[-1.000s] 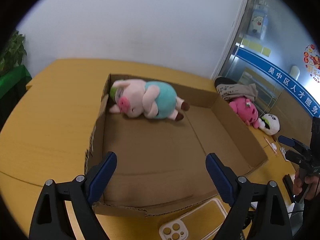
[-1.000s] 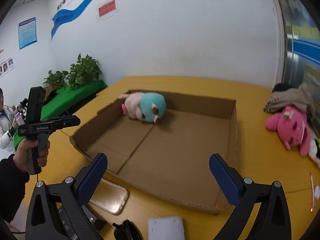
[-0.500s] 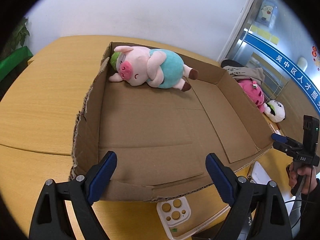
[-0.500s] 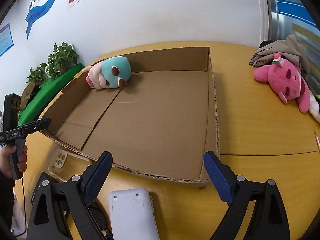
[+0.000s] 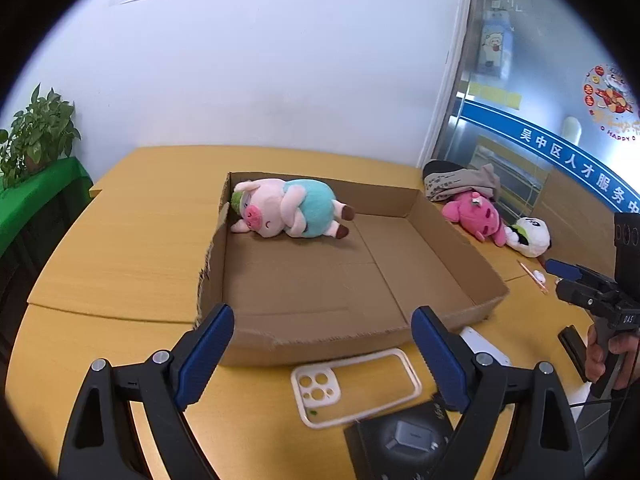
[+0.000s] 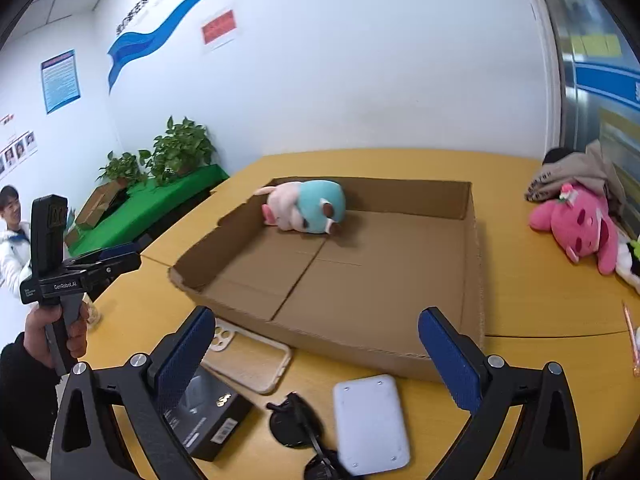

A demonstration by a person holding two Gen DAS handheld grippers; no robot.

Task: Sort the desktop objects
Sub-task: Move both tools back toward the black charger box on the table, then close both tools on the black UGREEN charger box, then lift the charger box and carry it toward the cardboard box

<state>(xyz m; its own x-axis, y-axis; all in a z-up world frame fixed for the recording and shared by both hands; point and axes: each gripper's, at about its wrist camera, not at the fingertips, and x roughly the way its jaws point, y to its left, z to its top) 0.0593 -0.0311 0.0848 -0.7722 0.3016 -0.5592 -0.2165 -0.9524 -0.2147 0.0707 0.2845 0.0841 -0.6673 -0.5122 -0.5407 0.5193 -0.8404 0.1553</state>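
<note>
Left gripper (image 5: 322,350), lower centre of its view: jaws wide, empty. Right gripper (image 6: 316,354), lower centre of its view: jaws opening, nothing between.

Nearest, bottom edge: black printed carton (image 6: 208,424), black sunglasses (image 6: 298,420), white rounded-rectangle power bank (image 6: 370,424). Crowded together; risked a pad catching two at once, or knocking the glasses.

Just beyond: cream clear-backed phone case (image 5: 356,388), flat on yellow wooden table (image 5: 120,248). Thin; likely to slide under closing pads.

Centre: shallow brown cardboard tray (image 5: 448,236), torn near edge, apt to snag. Inside, far corner: pink plush pig in teal shirt (image 5: 288,208).

Far right, outside tray: magenta plush toy (image 6: 576,228), unsorted.
</note>
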